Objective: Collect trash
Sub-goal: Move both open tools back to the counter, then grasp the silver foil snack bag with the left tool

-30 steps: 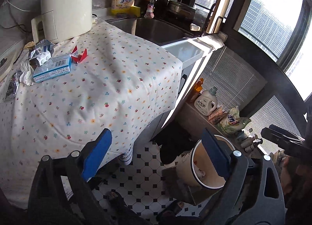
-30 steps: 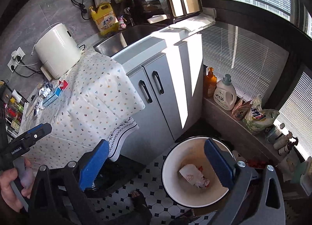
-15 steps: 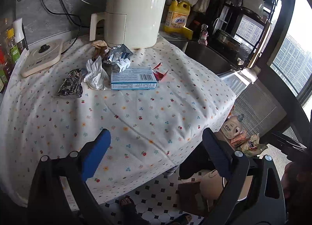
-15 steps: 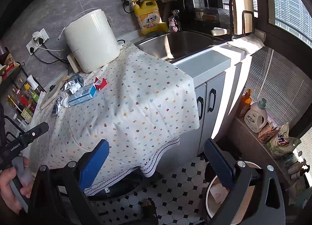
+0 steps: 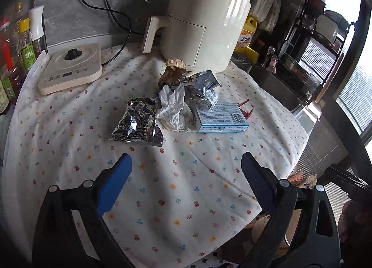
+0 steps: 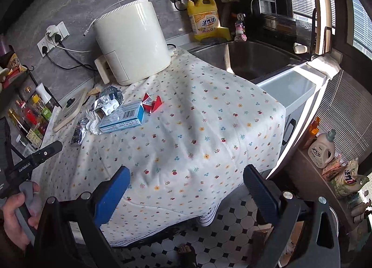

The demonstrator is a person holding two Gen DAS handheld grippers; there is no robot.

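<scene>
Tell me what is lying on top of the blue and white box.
A white blister pack and crumpled foil wrapper overlap the blue and white box at its far end. What that end covers cannot be seen.

A floral tablecloth (image 5: 186, 186) covers the tabletop. A cream air fryer (image 5: 204, 28) stands upright at its rear, just beside a flat induction cooktop (image 5: 72, 68). Black cables (image 5: 109, 10) run up the grey wall. Condiment bottles (image 5: 14, 44) line the left edge. A yellow detergent jug (image 6: 204, 17) stands behind the steel sink (image 6: 251, 58). A white laundry bottle (image 6: 322, 149) sits on the low ledge beside the window blinds.
</scene>
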